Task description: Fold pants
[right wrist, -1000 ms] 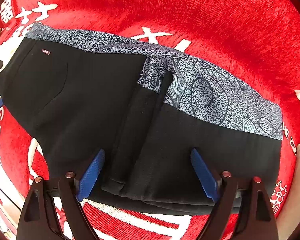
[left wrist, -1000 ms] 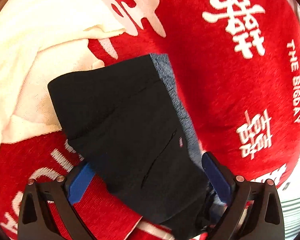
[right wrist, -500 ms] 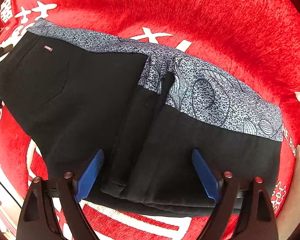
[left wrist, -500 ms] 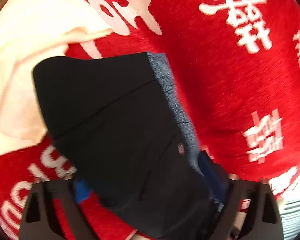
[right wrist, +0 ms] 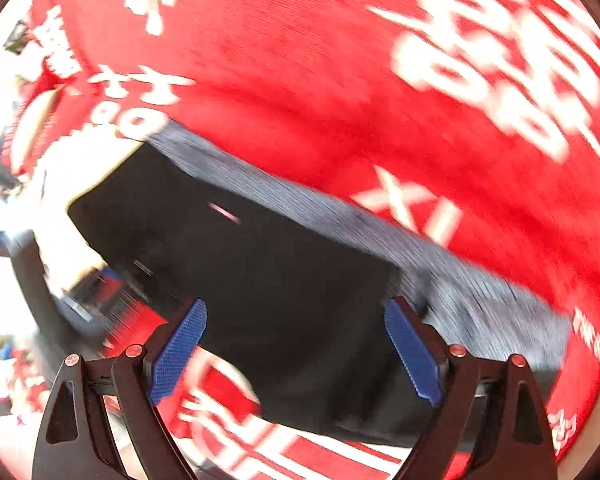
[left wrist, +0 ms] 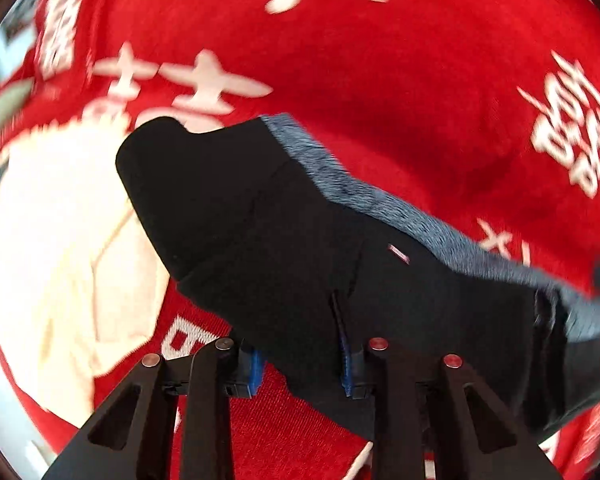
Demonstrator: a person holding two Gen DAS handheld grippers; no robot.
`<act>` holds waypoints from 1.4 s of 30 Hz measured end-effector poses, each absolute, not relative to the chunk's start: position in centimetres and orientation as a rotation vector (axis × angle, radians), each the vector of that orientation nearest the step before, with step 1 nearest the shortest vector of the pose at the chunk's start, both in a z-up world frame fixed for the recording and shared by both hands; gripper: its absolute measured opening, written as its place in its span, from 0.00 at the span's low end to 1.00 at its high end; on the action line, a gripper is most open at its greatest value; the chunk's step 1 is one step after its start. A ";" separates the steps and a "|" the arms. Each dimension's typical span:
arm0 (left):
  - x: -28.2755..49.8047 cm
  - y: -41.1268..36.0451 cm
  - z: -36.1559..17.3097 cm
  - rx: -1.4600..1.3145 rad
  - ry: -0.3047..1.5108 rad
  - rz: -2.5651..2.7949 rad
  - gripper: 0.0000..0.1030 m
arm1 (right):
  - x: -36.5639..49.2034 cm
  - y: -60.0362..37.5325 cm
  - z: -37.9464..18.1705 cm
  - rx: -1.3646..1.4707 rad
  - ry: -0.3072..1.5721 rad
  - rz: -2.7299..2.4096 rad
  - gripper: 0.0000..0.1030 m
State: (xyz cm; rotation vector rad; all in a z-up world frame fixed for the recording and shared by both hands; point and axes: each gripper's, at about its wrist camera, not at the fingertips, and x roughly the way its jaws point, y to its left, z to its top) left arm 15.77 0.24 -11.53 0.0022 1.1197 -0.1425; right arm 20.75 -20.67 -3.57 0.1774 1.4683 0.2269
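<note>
Red cloth [left wrist: 400, 80] with white printed characters covers the surface; motion blur smears its edges. Folded black pants [left wrist: 300, 240] — grey patterned waistband — lie on it beside a cream cloth [left wrist: 60, 240]. My left tool [left wrist: 300, 364] has just been closing and pinches the pants' hem; my right tool [right wrist: 296, 350] hangs apart above them.

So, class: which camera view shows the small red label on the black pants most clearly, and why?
The left wrist view: the red label on the black pants is fairly crisp, below the grey patterned waistband. In the right wrist view, motion blur smears the label into a faint streak.
</note>
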 end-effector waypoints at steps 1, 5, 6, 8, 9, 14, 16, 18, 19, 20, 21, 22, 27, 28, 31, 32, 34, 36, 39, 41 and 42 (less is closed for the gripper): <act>15.6 -0.3 -11.4 0.045 1.114 -0.152 0.29 | 21.9 -19.5 -3.4 0.182 1.481 0.263 0.91; 15.7 -1.0 -11.1 0.109 1.113 -0.182 0.29 | 25.9 -13.8 -3.2 0.079 1.568 0.361 0.94; 15.8 -1.0 -11.0 0.106 1.117 -0.185 0.29 | 26.7 -12.4 -3.1 0.038 1.574 0.382 0.94; 15.9 -1.1 -10.9 0.110 1.122 -0.189 0.29 | 27.5 -9.9 -2.8 -0.018 1.586 0.423 0.94; 15.8 -1.1 -10.9 0.117 1.120 -0.189 0.29 | 28.1 -8.5 -2.9 -0.040 1.600 0.457 0.95; 15.0 -1.5 -10.5 0.150 1.100 -0.198 0.29 | 30.5 -3.9 -5.5 -0.048 1.725 0.533 0.96; 14.7 -1.8 -10.3 0.165 1.090 -0.202 0.29 | 31.1 -2.5 -6.8 -0.041 1.773 0.542 0.96; 14.5 -1.9 -10.2 0.177 1.081 -0.203 0.29 | 31.4 -1.3 -8.0 -0.050 1.817 0.549 0.96; 14.5 -2.0 -10.2 0.179 1.080 -0.203 0.29 | 31.5 -0.8 -8.7 -0.063 1.843 0.555 0.96; 14.5 -2.0 -10.3 0.180 1.079 -0.202 0.29 | 31.4 -0.4 -9.5 -0.086 1.868 0.556 0.96; 14.5 -2.0 -10.2 0.180 1.079 -0.200 0.29 | 31.3 0.0 -10.1 -0.112 1.888 0.557 0.96; 14.5 -2.0 -10.2 0.180 1.078 -0.201 0.29 | 31.1 0.3 -10.9 -0.149 1.910 0.556 0.96; 14.5 -2.2 -10.2 0.188 1.068 -0.214 0.29 | 30.4 -0.9 -12.7 -0.209 1.929 0.511 0.71; 14.5 -2.2 -10.2 0.190 1.074 -0.215 0.29 | 30.4 -1.5 -12.6 -0.196 1.917 0.499 0.52; 14.5 -2.3 -10.3 0.191 1.078 -0.226 0.29 | 30.6 -4.0 -11.8 -0.057 1.876 0.501 0.18; 14.4 -2.5 -10.0 0.197 1.069 -0.235 0.29 | 30.5 -4.8 -11.4 -0.032 1.858 0.501 0.18; 14.3 -3.2 -9.4 0.204 1.061 -0.248 0.29 | 30.0 -6.5 -10.5 0.037 1.810 0.517 0.17; 14.2 -3.5 -8.8 0.202 1.056 -0.257 0.29 | 29.4 -8.0 -9.5 0.096 1.771 0.525 0.17; 13.9 -4.1 -7.5 0.197 1.040 -0.279 0.29 | 28.7 -10.5 -8.1 0.197 1.714 0.528 0.16; 13.6 -4.8 -6.7 0.204 1.024 -0.296 0.29 | 28.3 -11.9 -7.0 0.247 1.677 0.526 0.16; 13.6 -5.1 -6.1 0.206 1.017 -0.305 0.29 | 27.8 -12.9 -6.3 0.279 1.650 0.524 0.16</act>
